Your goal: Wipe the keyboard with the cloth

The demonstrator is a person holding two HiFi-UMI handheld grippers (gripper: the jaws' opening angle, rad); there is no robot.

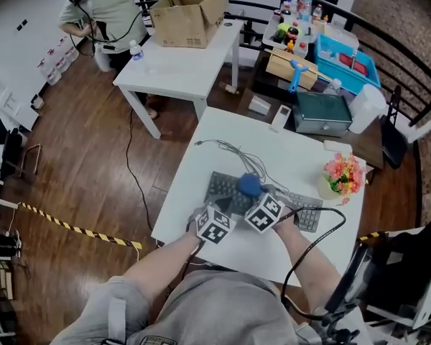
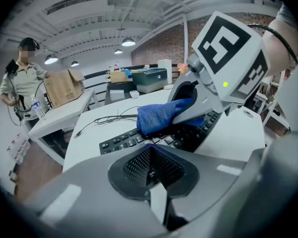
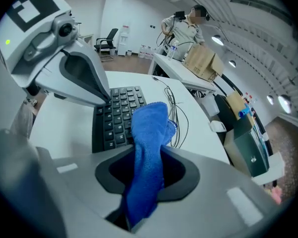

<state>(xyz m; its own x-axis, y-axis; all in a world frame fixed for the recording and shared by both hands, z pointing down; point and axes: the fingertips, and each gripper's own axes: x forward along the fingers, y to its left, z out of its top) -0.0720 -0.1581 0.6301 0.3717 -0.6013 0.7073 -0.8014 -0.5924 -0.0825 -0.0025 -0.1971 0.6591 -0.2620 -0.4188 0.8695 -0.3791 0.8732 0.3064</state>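
While the right claw (image 3: 141, 185) pinches it, fuzzy cloth (image 3: 149, 128) meets flat keyboard (image 3: 113, 117)

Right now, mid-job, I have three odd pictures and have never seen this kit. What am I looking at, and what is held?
There is no robot: a person holds a hand-held gripper in each hand. The top-down picture comes from a camera on their head; the other two from cameras riding on each one. On the white table lie a black keyboard, a thin cable and a pot of flowers. The right hand-held gripper is clamped on a blue cloth resting on the keys. The left hand-held gripper, jaws together and empty, seems to steady the keyboard's edge.
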